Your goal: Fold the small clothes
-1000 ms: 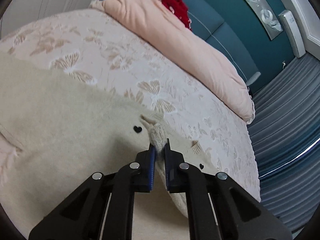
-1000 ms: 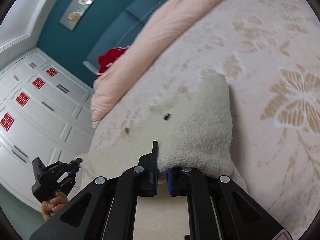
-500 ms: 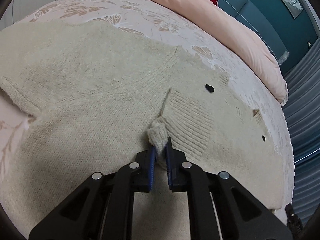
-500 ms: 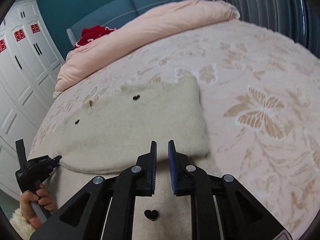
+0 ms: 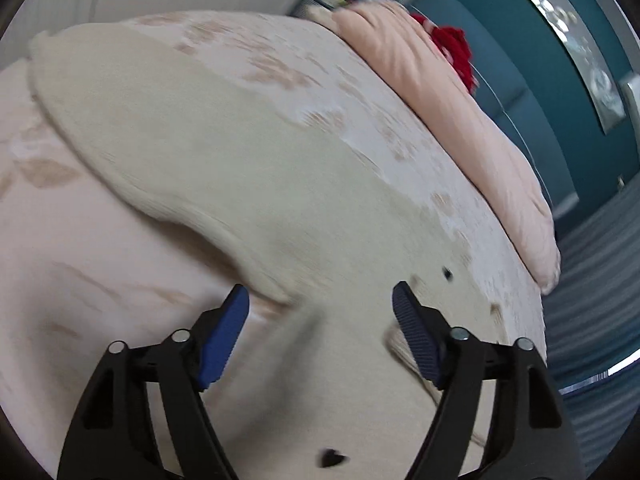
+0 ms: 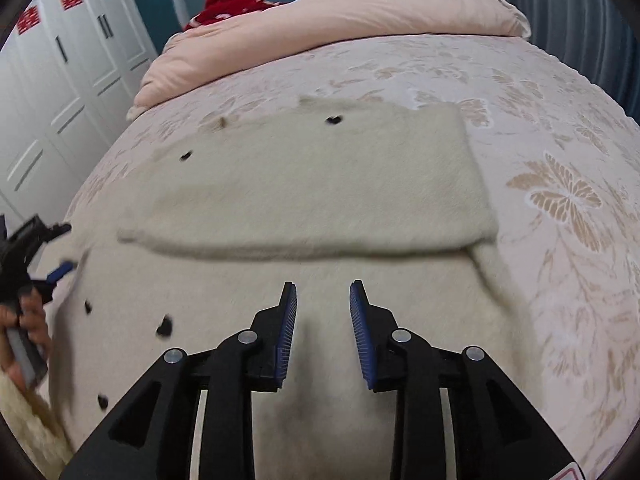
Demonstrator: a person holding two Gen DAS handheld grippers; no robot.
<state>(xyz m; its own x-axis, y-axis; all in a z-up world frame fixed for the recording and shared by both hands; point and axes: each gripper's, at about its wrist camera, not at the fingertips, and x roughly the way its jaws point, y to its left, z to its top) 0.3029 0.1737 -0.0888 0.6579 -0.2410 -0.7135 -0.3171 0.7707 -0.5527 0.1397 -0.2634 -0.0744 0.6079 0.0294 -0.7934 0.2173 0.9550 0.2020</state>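
A cream knit sweater (image 6: 320,184) with small black hearts lies on the bed, its far part folded over so a thick fold edge runs across the middle. My right gripper (image 6: 323,296) is open and empty just above the sweater, near that fold. My left gripper (image 5: 320,300) is wide open and empty over the sweater (image 5: 224,148), beside its folded edge. The left gripper also shows at the left edge of the right wrist view (image 6: 32,256), held in a hand.
The bed has a pink bedspread with a butterfly pattern (image 6: 568,200). A rolled pink duvet (image 6: 328,28) and a red item (image 6: 228,6) lie at the headboard. White wardrobe doors (image 6: 60,80) stand to the left, and grey curtains (image 5: 592,288) hang past the bed's edge.
My left gripper has let go of the sweater's fabric and opened wide. My right gripper has opened wider. The sweater's far part now lies folded flat over itself.
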